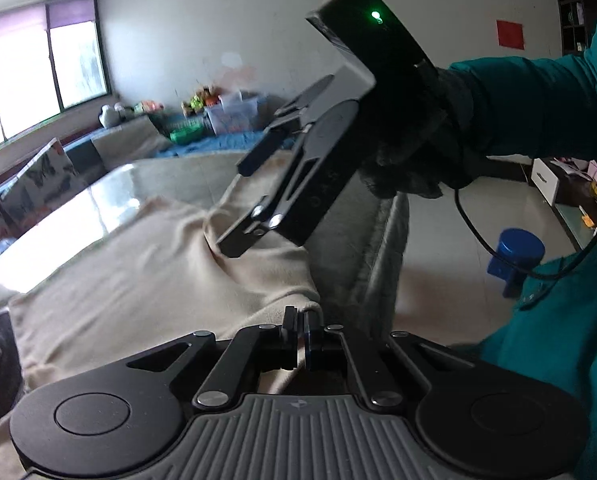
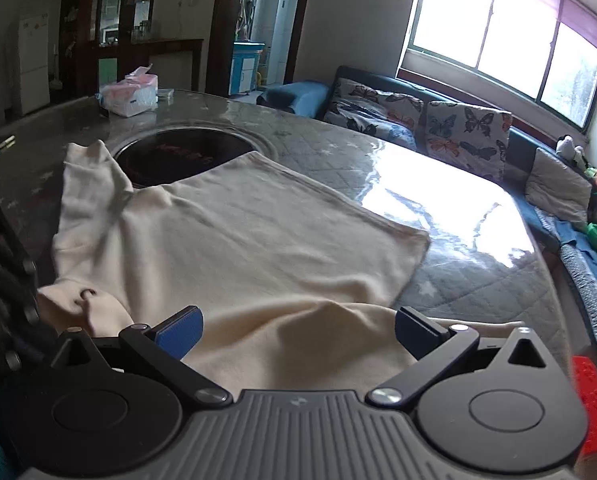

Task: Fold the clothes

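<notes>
cream garment (image 2: pixel 234 236) spread on table (image 2: pixel 438 208), left tool (image 1: pixel 301 334) pinching its edge

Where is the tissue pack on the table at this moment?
In the right wrist view, the tissue pack stands at the far left of the table, beyond the dark round inset and the cream garment.

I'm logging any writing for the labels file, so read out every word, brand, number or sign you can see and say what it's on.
No text can be read in either view.
Round dark inset in the table: reddish lettering, too blurred to read.
Tissue pack: blue printed patch, too small to read.
Right gripper body: small pale marks, not legible.
Red square on the wall: no writing visible.
</notes>
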{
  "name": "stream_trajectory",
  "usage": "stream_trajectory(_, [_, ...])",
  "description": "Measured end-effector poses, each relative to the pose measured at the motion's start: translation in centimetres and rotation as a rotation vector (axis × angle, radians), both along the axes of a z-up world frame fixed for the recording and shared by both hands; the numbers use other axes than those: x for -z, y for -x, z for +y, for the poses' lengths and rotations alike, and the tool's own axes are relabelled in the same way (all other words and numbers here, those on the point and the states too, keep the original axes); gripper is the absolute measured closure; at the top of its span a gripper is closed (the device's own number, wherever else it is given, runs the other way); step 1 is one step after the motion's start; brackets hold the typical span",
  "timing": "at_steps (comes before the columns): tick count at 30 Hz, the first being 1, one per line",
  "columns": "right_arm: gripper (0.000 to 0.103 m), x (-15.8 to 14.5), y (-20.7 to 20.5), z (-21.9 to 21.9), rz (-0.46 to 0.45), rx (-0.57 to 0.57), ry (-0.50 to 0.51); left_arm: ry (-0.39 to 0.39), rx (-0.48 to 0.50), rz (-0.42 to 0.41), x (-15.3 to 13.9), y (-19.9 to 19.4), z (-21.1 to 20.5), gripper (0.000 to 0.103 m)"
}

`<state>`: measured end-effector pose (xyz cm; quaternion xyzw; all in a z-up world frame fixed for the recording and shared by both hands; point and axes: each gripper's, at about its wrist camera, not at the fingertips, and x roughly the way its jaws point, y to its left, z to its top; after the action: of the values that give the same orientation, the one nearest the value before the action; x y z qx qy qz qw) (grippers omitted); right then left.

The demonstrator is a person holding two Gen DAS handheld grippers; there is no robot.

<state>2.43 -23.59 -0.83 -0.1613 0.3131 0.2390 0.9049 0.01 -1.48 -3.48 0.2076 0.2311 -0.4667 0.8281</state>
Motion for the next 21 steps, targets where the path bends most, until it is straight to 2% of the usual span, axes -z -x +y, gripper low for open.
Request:
stream_trajectory(2, [0.0,0.8,-0.3,0.4,0.021,-0.014,-0.016,0.003,-0.014,0.014,-0.3,-0.2,0.1,0.097])
stream_trajectory(4, [0.0,1.7,-0.9,0.5,0.045,-0.011,-0.019,0.018,-0.035,0.02,-0.9,-0.3,0.9,0.089])
stream_trajectory(5, [0.0,2.2,-1.2,0.4,0.061,-0.005,-0.02,0.026,-0.046,0.024,-1.2,-0.4,1.3,0.078])
stream_trajectory(6, [0.0,2.5,-1.4,0.3,0.077,0.004,-0.022,0.034,-0.057,0.027,-1.5,-0.5,1.7,0.063])
stream_trajectory(7, [0.0,2.8,-1.4,0.0,0.089,0.012,-0.025,0.044,-0.076,0.019,-2.0,-0.5,2.4,0.057])
stream_trajectory(13, [0.0,4.1,-1.1,-2.4,0.156,0.065,-0.075,0.072,-0.252,0.002,-3.4,-3.4,4.7,0.054])
stream_trajectory(17, [0.0,4.1,-0.8,-3.2,0.164,0.088,-0.069,0.105,-0.422,0.047,-3.1,-7.6,6.0,0.048])
stream_trajectory(21, [0.0,4.0,-0.7,-3.8,0.176,0.095,-0.052,0.117,-0.563,0.115,-1.6,-11.6,7.0,0.045])
